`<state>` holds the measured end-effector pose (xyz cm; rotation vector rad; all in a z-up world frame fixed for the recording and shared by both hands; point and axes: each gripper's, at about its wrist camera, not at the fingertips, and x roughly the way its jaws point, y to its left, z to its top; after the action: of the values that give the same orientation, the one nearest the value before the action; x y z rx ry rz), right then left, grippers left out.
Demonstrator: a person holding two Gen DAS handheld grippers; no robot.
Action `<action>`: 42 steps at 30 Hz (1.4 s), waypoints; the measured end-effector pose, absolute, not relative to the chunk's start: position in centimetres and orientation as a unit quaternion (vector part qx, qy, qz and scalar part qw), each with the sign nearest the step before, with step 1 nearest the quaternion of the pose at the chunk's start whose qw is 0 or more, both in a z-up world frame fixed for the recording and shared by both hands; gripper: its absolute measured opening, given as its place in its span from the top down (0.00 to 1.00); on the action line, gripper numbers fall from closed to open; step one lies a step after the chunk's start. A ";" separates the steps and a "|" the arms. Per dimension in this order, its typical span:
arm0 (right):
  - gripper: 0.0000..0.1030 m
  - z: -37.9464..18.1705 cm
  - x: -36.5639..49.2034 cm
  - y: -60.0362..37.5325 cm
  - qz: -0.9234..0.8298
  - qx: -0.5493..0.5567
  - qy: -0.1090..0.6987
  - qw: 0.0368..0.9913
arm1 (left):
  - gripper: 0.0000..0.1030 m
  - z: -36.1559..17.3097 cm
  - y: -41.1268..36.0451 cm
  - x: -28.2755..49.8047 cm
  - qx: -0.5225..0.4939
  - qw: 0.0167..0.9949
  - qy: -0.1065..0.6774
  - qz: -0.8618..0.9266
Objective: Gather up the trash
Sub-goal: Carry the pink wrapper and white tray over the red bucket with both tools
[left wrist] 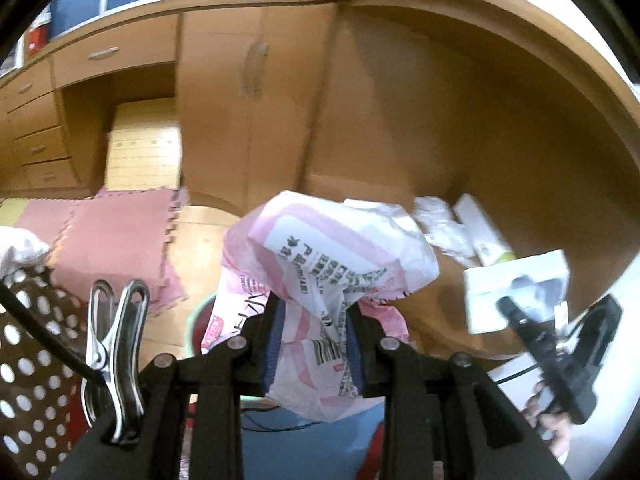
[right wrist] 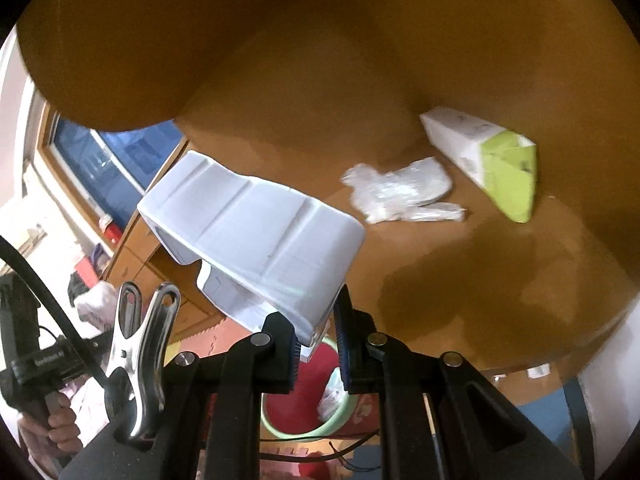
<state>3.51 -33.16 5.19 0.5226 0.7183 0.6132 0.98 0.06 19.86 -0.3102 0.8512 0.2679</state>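
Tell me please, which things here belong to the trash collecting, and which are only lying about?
Belong to the job:
- pink printed wrapper, held in the left gripper
- white moulded tray, held in the right gripper
- clear plastic wrap on the table
- white and green carton
- green-rimmed bin

Just lying about:
- perforated basket
- pink floor mats

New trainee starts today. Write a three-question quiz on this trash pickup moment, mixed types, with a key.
1. True or false: the left gripper has its jaws shut on a crumpled pink-and-white wrapper.
2. Multiple choice: what does the right gripper hold? A) green-ended carton B) white molded plastic tray C) clear plastic bag
3. Short answer: which two pieces of trash lie on the wooden table?

Key
1. True
2. B, the white molded plastic tray
3. The clear plastic bag and the green-ended carton
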 end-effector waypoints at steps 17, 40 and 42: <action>0.85 1.7 5.0 -18.7 0.342 0.112 0.416 0.835 | 0.71 5.7 11.2 1.5 -0.196 0.834 0.489 0.162; 0.85 -8.5 6.7 -6.8 0.308 -0.051 0.522 0.794 | 0.69 -10.0 13.0 2.6 -0.192 0.799 0.554 0.134; 0.85 -9.6 6.9 -6.4 0.302 -0.059 0.529 0.791 | 0.68 -10.6 13.2 2.3 -0.199 0.793 0.560 0.135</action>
<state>6.92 -6.42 -9.61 -0.1276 1.1378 0.6509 2.31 13.22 -10.62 -0.4277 1.2033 0.2911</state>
